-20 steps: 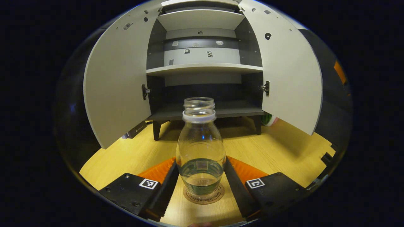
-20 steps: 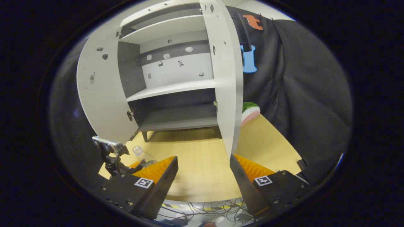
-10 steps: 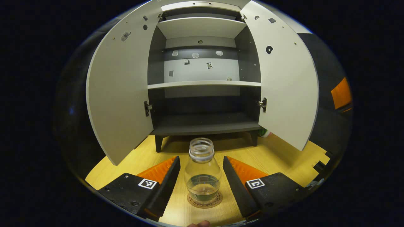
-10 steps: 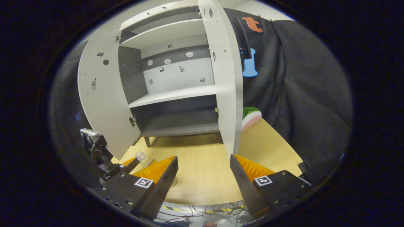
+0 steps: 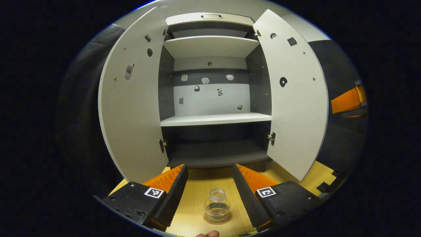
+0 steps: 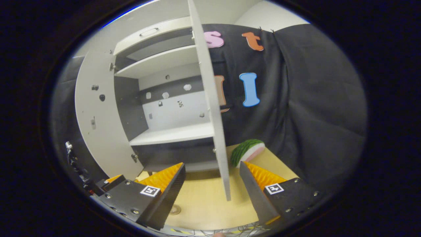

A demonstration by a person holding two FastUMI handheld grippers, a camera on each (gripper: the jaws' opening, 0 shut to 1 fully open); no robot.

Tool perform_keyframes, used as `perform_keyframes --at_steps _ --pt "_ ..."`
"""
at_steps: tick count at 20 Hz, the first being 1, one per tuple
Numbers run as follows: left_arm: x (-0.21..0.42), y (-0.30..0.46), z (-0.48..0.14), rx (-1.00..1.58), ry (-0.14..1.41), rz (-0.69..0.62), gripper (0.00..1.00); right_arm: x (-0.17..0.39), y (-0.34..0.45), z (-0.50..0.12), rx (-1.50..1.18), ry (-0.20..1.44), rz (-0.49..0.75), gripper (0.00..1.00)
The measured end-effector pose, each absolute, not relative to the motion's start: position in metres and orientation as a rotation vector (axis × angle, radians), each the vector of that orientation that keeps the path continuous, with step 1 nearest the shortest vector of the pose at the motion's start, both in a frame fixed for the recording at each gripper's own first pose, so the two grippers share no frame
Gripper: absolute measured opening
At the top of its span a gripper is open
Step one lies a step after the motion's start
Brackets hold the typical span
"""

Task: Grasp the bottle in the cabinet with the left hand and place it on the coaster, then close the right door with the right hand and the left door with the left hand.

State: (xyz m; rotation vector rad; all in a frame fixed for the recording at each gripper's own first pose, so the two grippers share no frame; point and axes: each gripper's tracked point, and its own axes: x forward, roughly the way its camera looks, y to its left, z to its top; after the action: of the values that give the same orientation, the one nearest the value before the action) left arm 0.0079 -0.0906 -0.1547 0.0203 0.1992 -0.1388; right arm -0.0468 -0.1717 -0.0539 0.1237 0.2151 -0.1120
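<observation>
Right gripper [image 6: 212,171] sits with its jaws spread wide and nothing between them, and the thin front edge of the right door [image 6: 210,108] runs down almost straight ahead of it, so closing that door looks like the step in hand. To do it well, I'd say slide out past the door's outer face, lay one finger flat against the panel near its free edge, far from the hinge, and sweep it round in a smooth arc until it meets the cabinet [image 5: 210,120], with no jab that bounces it back. Left gripper [image 5: 210,171] hangs released too, jaws apart, up and clear of the bottle [image 5: 217,206], which stands upright on the coaster [image 5: 217,218] on the desk [image 5: 194,210] near its front edge, in front of the cabinet. The left door [image 5: 131,98] is wide open as well. Against a second ago: the bottle was right between the left fingers then, large in the left gripper view; now it looks small and low, so that gripper has let go and lifted back. The right gripper has swung toward the door's edge, with more of the booth wall beyond it.
</observation>
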Motion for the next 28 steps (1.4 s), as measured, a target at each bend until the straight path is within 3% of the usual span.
perform_keyframes --at_steps 2,7,16,17,18,28 --pt "0.012 -0.080 -0.140 0.005 0.190 -0.117 0.87 -0.040 -0.194 -0.031 0.122 0.174 -0.135 0.96" --pt "0.018 -0.061 -0.112 -0.023 0.164 -0.076 0.87 -0.022 -0.231 0.012 0.124 0.102 -0.150 1.00" --pt "0.019 -0.039 -0.110 0.000 0.184 -0.019 0.87 0.014 -0.230 0.016 0.078 0.120 -0.074 0.99" --pt "0.019 -0.036 -0.111 -0.002 0.186 -0.013 0.87 0.014 -0.229 0.015 0.080 0.124 -0.069 0.93" --pt "0.019 -0.035 -0.111 -0.003 0.188 -0.011 0.87 0.014 -0.228 0.015 0.077 0.121 -0.062 0.98" --pt "0.016 -0.033 -0.111 0.002 0.193 -0.027 0.87 0.021 -0.192 0.013 0.103 0.130 0.033 0.98"
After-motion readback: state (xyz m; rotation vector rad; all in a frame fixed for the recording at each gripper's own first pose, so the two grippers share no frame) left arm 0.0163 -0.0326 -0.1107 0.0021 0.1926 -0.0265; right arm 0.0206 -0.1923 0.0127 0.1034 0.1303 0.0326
